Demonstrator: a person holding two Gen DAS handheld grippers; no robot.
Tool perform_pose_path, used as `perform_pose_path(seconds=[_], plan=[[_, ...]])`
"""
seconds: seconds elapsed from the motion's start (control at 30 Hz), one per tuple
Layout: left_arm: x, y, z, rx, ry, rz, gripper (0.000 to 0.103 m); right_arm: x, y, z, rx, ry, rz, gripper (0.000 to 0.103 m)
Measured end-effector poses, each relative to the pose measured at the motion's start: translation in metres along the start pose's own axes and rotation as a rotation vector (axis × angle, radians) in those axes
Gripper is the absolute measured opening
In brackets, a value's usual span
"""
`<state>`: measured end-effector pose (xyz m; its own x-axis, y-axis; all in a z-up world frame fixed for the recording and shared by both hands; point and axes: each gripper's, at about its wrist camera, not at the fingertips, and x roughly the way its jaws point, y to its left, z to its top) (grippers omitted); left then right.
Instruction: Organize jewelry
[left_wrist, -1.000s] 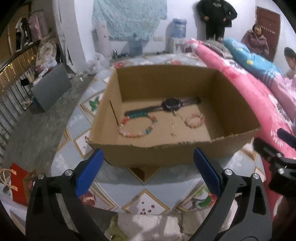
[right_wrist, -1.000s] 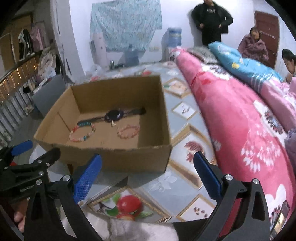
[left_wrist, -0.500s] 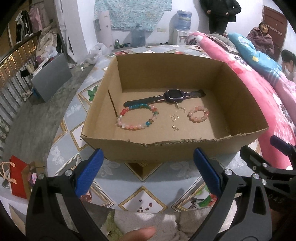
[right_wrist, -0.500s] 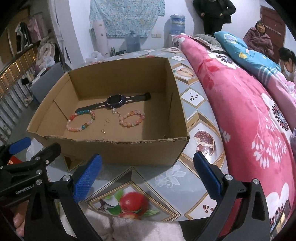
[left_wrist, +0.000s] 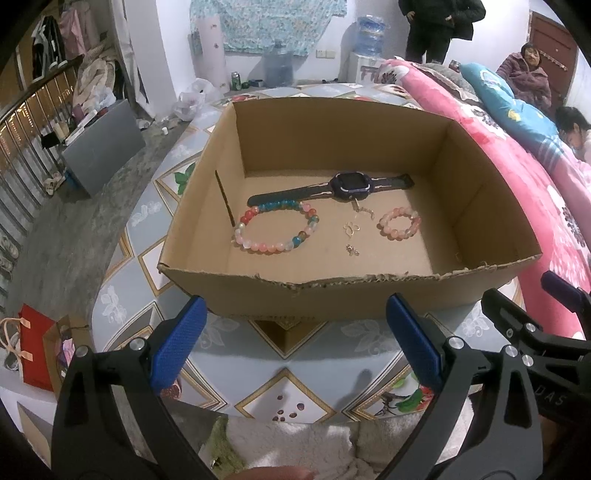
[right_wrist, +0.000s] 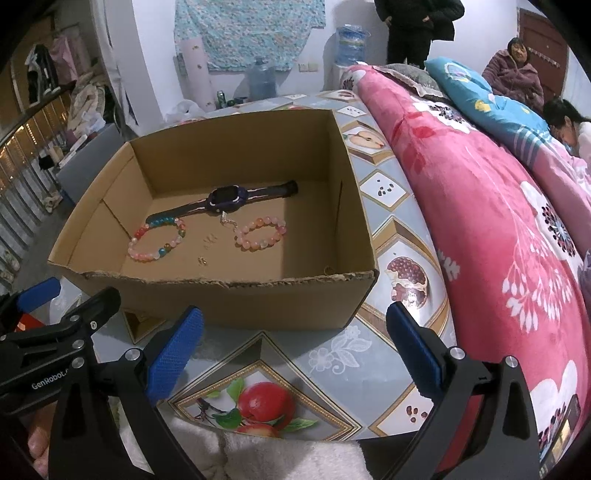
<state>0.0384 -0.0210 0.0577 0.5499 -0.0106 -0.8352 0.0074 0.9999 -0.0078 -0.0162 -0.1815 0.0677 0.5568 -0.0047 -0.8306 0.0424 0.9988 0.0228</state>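
Both tongs (left_wrist: 295, 347) (right_wrist: 295, 343) spread wide, empty, level before cardboard box (left_wrist: 369, 299).

Both wrist cams look fwd, near – share cardboard box (left_wrist: 369, 295) (right_wrist: 229, 299)

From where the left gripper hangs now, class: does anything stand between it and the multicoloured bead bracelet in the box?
Yes. The cardboard box's torn near wall rises between the open left gripper and the multicoloured bracelet. Above that wall, nothing visible blocks the way.
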Motion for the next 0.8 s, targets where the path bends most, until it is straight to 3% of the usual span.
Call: perform_pose_path(seconds=[0.8], plan=[[0.0064, -0.0007, -0.0017, -0.007, 0.028, -0.007, 0.094, 0.0013, 0.0011, -0.0003, -0.001, 0.017, -0.02, 0.096]])
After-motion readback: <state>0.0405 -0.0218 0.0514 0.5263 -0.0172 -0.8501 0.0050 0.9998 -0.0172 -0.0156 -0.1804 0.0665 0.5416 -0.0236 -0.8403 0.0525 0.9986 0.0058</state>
